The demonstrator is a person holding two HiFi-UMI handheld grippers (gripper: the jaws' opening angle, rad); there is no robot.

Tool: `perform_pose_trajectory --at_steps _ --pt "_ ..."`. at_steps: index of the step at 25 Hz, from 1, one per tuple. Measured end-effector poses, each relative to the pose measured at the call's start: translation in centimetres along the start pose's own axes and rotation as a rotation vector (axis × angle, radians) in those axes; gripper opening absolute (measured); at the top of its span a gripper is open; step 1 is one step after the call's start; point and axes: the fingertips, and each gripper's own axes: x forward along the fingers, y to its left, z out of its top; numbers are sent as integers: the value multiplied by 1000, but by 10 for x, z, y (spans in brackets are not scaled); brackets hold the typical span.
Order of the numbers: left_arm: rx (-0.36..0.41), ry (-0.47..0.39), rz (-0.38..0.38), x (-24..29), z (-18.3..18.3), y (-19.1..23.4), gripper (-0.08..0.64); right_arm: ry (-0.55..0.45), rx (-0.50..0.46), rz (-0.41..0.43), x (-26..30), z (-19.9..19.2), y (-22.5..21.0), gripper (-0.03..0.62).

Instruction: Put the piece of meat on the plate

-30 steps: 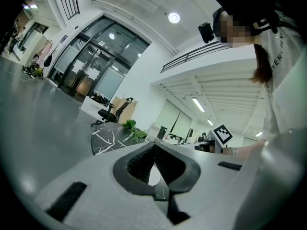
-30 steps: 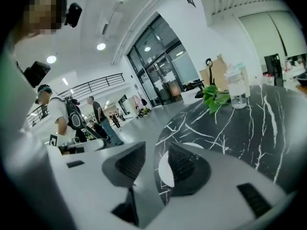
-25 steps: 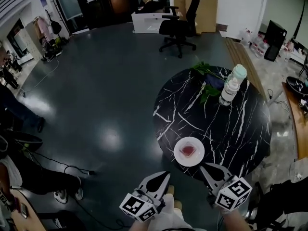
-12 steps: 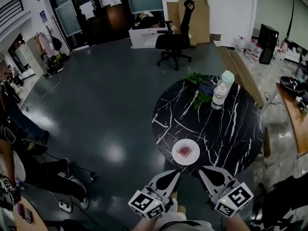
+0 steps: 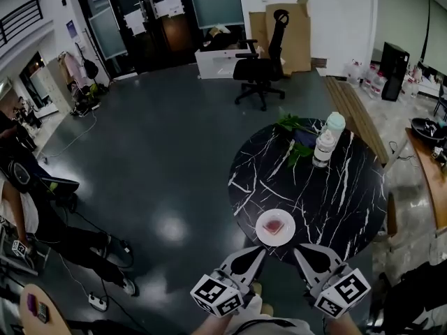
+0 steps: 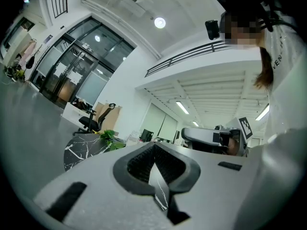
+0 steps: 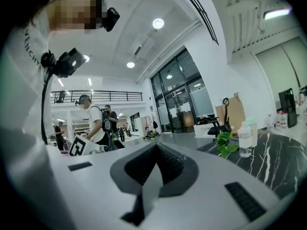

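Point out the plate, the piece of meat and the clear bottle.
plate (image 5: 261, 232), head view, bare left rim.
piece of meat (image 5: 274, 224), head view, its middle.
clear bottle (image 5: 322, 151), head view, its body.

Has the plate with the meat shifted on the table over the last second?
No. The plate with the meat sits at the same spot by the near edge of the black marble table; only the head view shifted.

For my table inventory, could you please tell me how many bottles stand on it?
2: a clear bottle beside the leaves, and a green-capped bottle just behind it. None looks hidden.
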Motion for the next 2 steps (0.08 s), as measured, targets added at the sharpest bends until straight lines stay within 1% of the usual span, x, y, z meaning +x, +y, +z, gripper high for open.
perform_pose_trajectory --at_steps 2 --pt "-4 3 -4 2 -2 2 8 5 3 0 2 -1 -2 12"
